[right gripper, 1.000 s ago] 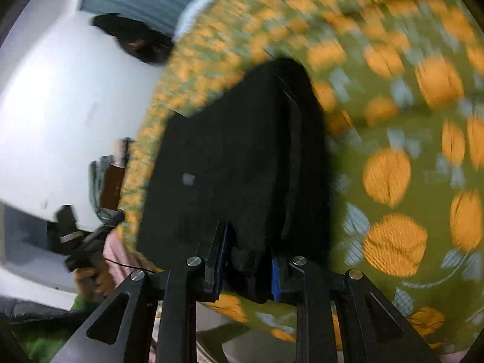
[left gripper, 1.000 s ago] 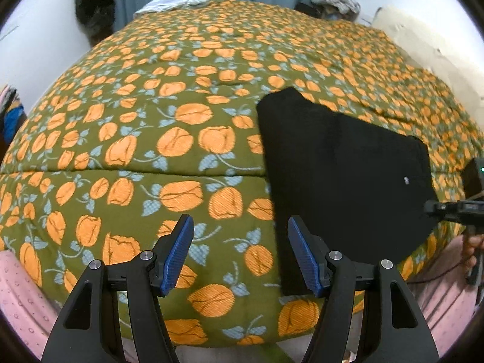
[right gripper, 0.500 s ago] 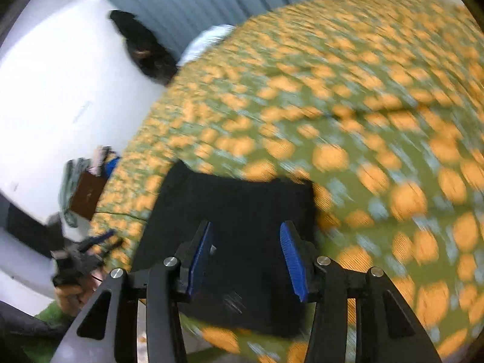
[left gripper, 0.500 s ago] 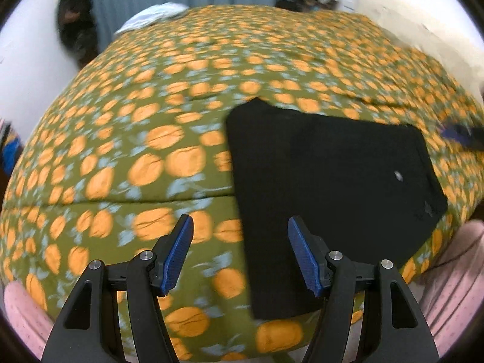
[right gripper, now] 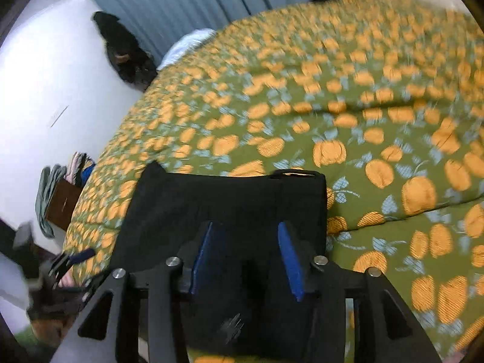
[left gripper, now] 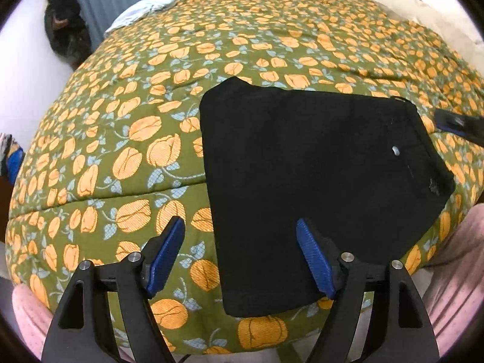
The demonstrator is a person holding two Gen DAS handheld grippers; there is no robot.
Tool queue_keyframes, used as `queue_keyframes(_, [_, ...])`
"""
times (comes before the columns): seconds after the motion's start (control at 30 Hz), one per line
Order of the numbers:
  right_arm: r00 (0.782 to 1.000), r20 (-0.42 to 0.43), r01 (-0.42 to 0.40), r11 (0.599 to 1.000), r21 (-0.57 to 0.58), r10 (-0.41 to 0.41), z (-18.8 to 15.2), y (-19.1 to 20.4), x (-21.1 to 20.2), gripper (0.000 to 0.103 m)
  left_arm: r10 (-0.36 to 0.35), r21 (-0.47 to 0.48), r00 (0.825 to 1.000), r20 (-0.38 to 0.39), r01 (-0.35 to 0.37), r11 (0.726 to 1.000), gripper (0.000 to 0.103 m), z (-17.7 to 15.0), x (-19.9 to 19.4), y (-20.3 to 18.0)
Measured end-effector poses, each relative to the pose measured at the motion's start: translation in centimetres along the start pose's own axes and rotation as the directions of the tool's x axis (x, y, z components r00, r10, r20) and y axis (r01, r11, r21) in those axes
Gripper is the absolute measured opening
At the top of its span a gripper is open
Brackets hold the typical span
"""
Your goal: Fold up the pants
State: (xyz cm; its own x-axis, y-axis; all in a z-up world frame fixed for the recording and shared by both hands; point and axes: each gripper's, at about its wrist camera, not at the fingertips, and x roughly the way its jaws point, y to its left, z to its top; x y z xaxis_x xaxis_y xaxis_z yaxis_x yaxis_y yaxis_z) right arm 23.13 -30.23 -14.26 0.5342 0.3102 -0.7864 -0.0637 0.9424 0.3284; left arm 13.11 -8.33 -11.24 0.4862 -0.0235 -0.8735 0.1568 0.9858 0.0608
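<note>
Pants: black folded pants (left gripper: pixel 311 181) are laid flat on the bed, right of centre in the left wrist view; a small pale button (left gripper: pixel 395 150) is seen near their right edge.
Left gripper (left gripper: pixel 240 257): held above the pants' lower left corner, its jaws wide apart and just widened further, nothing between them.
Right gripper (right gripper: pixel 248 260): held over the pants' near edge, jaws partly apart, having just opened off the cloth, nothing clamped.
Surroundings: a pale cloth (left gripper: pixel 142 9) is seen at the bed's upper left; a dark bag (left gripper: pixel 65 27) is hung on the wall.
Surface: a green quilt (left gripper: pixel 127 139) printed with orange fruit.
Room: blue curtain (right gripper: pixel 193 6), white wall.
</note>
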Motion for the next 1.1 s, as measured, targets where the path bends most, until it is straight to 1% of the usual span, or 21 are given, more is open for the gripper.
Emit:
queue_keyframes(0.07, [1.0, -0.001, 0.003, 1.0, -0.03, -0.003, -1.4, 0.5, -1.5, 0.047, 0.007, 0.005, 1.0, -0.006, -0.007, 1.0, 0.078, 0.1, 0.2, -0.2])
queue_keyframes(0.13, [1.0, -0.023, 0.016, 0.999, -0.045, -0.017, -3.3, 0.9, -1.7, 0.047, 0.009, 0.011, 1.0, -0.01, -0.009, 1.0, 0.078, 0.0, 0.3, -0.3])
queue_keyframes(0.23, [0.995, -0.095, 0.04, 0.999, -0.019, -0.041, -6.0, 0.4, -0.1, 0.047, 0.008, 0.007, 1.0, -0.021, -0.008, 1.0, 0.078, -0.2, 0.5, -0.3])
queue_keyframes(0.27, [0.994, -0.102, 0.042, 0.999, -0.005, -0.043, -6.5, 0.1, 0.2, 0.047, 0.008, 0.006, 1.0, -0.024, -0.008, 1.0, 0.078, -0.1, 0.6, -0.2])
queue_keyframes(0.33, [0.996, -0.086, 0.039, 0.999, 0.016, -0.037, -7.4, -0.4, 0.4, 0.048, 0.011, 0.002, 0.999, -0.032, -0.011, 1.0, 0.078, -0.2, 0.7, 0.0])
queue_keyframes(0.5, [0.998, -0.057, 0.039, 0.998, 0.041, -0.036, -7.9, -0.8, 0.7, 0.048, 0.006, -0.012, 0.999, -0.049, -0.007, 1.0, 0.08, -0.4, 1.1, 0.2])
queue_keyframes(0.67, [0.999, -0.03, 0.027, 0.998, 0.065, -0.025, -8.2, -0.9, 0.6, 0.051, 0.012, -0.004, 0.999, -0.05, -0.012, 1.0, 0.083, -0.8, 1.0, 0.3])
queue_keyframes(0.73, [1.0, -0.017, -0.003, 0.996, 0.088, 0.005, -7.8, -1.0, -0.1, 0.051, 0.002, -0.003, 0.999, -0.049, -0.002, 1.0, 0.083, -0.7, 0.7, 0.7])
queue_keyframes(0.8, [0.996, 0.018, -0.084, 0.987, 0.14, 0.082, -6.8, -2.4, -1.6, 0.054, -0.013, -0.022, 0.999, -0.032, 0.012, 1.0, 0.083, -0.2, 0.4, 1.9])
queue_keyframes(0.87, [0.995, 0.051, -0.098, 0.979, 0.178, 0.091, -5.6, -4.0, -2.7, 0.068, -0.047, -0.081, 0.999, -0.024, 0.045, 0.996, 0.086, 0.4, 0.3, 4.1])
queue_keyframes(0.93, [0.991, 0.046, -0.133, 0.964, 0.231, 0.126, -4.3, -6.6, -3.0, 0.076, -0.118, -0.177, 0.992, -0.039, 0.11, 0.978, 0.086, 0.9, 1.1, 6.9])
queue_keyframes(1.0, [0.97, -0.008, -0.229, 0.922, 0.313, 0.244, -3.4, -9.6, -1.4, 0.076, -0.204, -0.235, 0.978, -0.048, 0.188, 0.954, 0.086, 1.2, 2.0, 8.3])
queue_keyframes(1.03, [0.962, -0.03, -0.246, 0.909, 0.337, 0.271, -3.4, -10.2, -0.6, 0.076, -0.247, -0.258, 0.967, -0.069, 0.222, 0.94, 0.086, 1.3, 2.7, 8.8])
queue_keyframes(1.07, [0.948, -0.083, -0.26, 0.895, 0.363, 0.309, -3.3, -11.0, 0.9, 0.076, -0.277, -0.267, 0.957, -0.09, 0.245, 0.932, 0.086, 1.3, 3.4, 8.8])
queue_keyframes(1.1, [0.938, -0.122, -0.26, 0.894, 0.366, 0.323, -3.4, -11.3, 2.0, 0.076, -0.314, -0.263, 0.943, -0.114, 0.276, 0.924, 0.086, 1.4, 4.2, 8.6])
